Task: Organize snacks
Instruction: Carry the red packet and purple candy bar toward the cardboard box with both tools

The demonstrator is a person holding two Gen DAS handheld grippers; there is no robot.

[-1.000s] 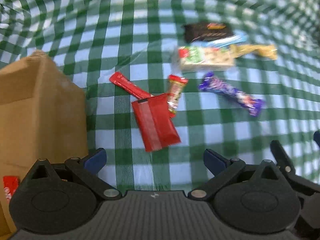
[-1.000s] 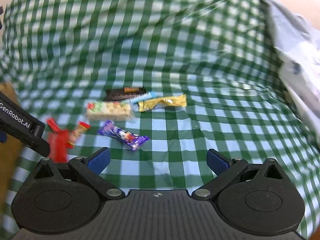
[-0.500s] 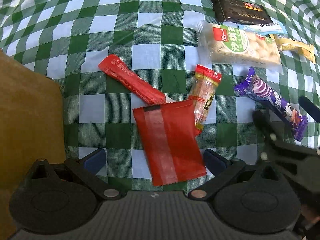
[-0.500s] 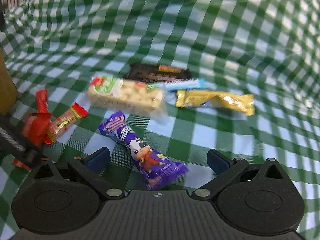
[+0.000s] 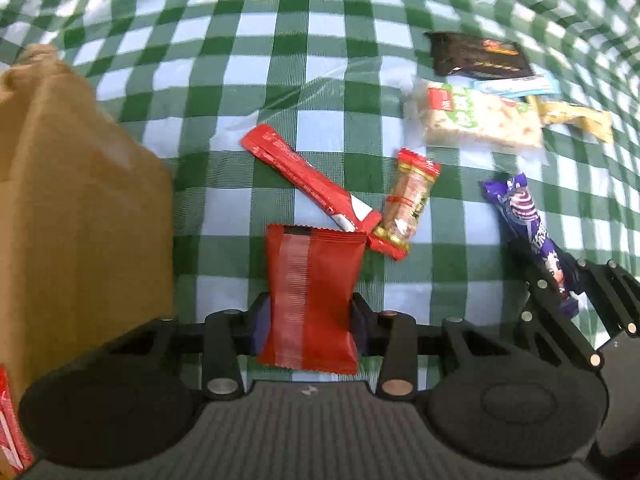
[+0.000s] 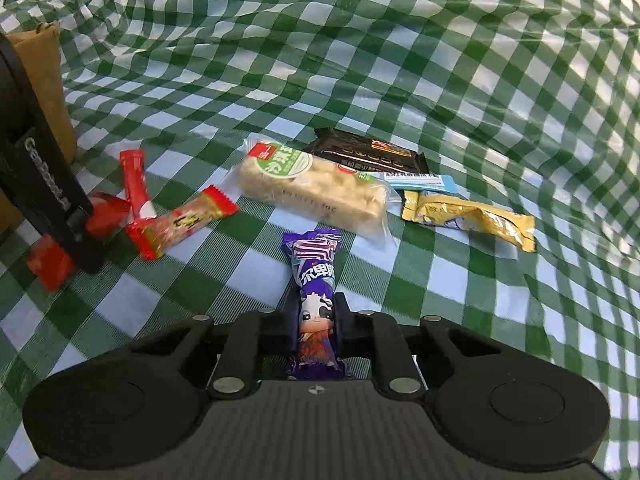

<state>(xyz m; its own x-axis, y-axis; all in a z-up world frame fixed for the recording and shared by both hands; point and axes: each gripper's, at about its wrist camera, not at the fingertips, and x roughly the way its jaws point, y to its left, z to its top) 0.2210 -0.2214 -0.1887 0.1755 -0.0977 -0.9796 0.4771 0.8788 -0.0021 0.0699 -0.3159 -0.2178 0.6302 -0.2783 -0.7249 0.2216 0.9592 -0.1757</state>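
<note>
Left wrist view: my left gripper (image 5: 310,320) has just been closing its jaws, now clamped on the red packet (image 5: 312,300) lying on the checked bench (image 5: 256,40), beside the cardboard box (image 5: 80,200).

Right wrist view: my right gripper (image 6: 316,330) has just been closing; its jaws pinch the purple bar (image 6: 316,300), near the rice cracker pack (image 6: 312,188).

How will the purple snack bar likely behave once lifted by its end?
The purple snack bar probably droops little: it looks slim and firm. Its glossy wrapper may slip in the right claw, which grips only one end.
</note>
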